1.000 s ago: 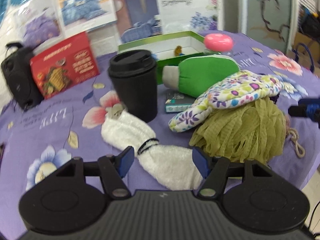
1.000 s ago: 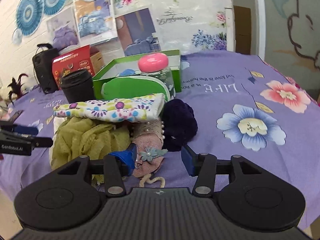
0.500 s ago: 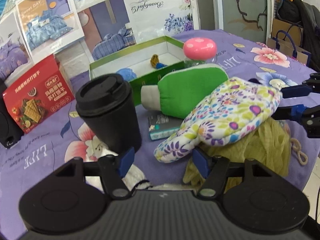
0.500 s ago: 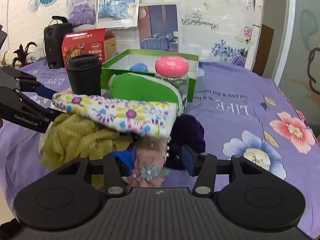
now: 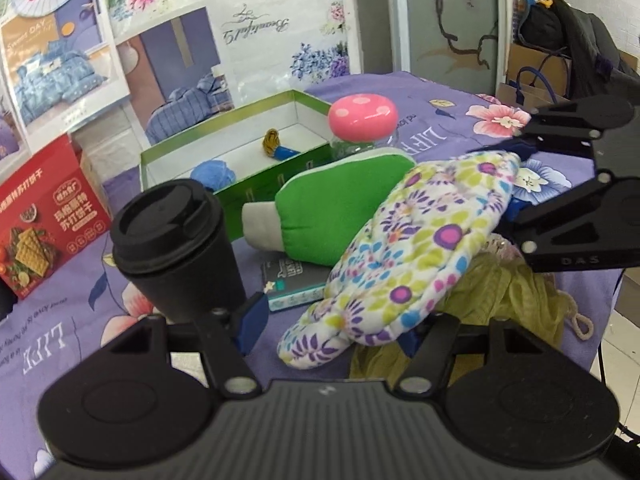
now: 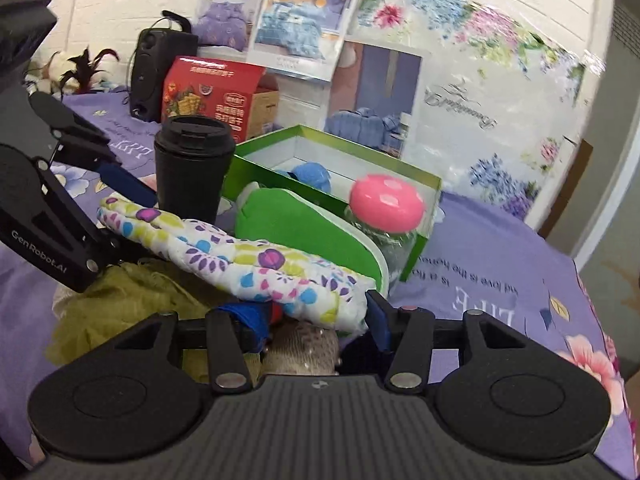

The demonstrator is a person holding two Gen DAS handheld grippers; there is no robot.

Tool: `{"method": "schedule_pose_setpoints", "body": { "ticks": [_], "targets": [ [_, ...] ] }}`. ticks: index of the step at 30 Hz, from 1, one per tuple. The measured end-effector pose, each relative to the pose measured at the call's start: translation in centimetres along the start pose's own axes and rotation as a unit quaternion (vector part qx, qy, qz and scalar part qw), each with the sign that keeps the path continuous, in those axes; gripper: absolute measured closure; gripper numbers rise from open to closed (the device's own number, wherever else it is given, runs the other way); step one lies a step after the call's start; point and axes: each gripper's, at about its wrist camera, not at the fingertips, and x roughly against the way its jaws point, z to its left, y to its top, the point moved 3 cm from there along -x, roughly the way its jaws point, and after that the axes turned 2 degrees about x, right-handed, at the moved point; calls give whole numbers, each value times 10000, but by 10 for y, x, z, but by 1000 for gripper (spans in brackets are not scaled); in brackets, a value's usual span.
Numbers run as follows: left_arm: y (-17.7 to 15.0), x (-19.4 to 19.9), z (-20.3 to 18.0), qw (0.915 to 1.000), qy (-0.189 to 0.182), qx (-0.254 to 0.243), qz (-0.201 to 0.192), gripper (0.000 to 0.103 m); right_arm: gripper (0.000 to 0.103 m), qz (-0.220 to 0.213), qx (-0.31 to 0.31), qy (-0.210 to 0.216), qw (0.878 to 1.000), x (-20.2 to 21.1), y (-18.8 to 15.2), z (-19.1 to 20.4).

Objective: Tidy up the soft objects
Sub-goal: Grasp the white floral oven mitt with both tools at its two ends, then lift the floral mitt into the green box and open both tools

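At 12 o'clock from my wide left hand-held gripper (image 5: 334,330) lies the floral mitt (image 5: 416,252), its cuff between my wide right hand-held gripper (image 6: 316,316) fingers.

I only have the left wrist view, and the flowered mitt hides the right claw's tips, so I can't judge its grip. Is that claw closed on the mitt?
Observer: No. The right claw is open and straddles the cuff of the mitt.
Operator: Is anything under that cuff?
Observer: Yes, a pale knitted item lies just below it, between the claw's two sides.
Operator: My picture cuts off on the left. What's beyond the red box?
Observer: A black speaker stands beside it, against the wall.
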Motion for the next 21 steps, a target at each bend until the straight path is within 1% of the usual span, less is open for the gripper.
{"method": "schedule_pose_setpoints", "body": {
  "ticks": [2,5,6,8,11,12,13,14,15,16,17,18,19,21],
  "targets": [
    [0,-1,-4,9999,-39,-132,-1,36,68,-41,295,-154,9994,-4,2,2],
    [0,-1,-5,9997,-32,-257,-4,36,67,-152,719,-552,9958,-2,0,0],
    [0,-2,-5,9996,-48,-261,10,36,67,-201,843,-577,9946,0,0,0],
    [3,-3,-4,9996,-106,-278,30,36,67,-296,1254,-471,9905,1,0,6],
    [5,-4,-3,9993,-254,-274,45,36,67,-388,2149,-441,9749,-4,-3,21],
    [5,-4,-3,9992,-297,-268,30,40,67,-378,2328,-397,9710,-7,-4,24],
    [5,-4,-4,9990,-357,-265,18,47,67,-328,2396,-326,9698,-10,-3,25],
    [5,-5,-5,9987,-444,-244,50,65,68,-265,2343,-186,9716,-12,-2,25],
    [5,-5,-6,9984,-517,-208,85,85,71,-212,2163,2,9761,-13,1,22],
    [5,-6,-7,9984,-524,-163,115,87,74,-176,1845,296,9822,-13,5,16],
    [5,-6,-9,9988,-473,-123,88,89,76,-216,1444,688,9869,-12,8,8],
    [6,-4,-10,9990,-444,-106,36,90,83,-239,1060,1020,9888,-12,11,1],
    [7,-2,-11,9991,-426,-62,-25,91,90,-177,823,1092,9905,-13,13,-4],
    [13,6,-10,9988,-457,99,-139,92,94,-83,523,1136,9921,-15,15,-12]
  ]
}}
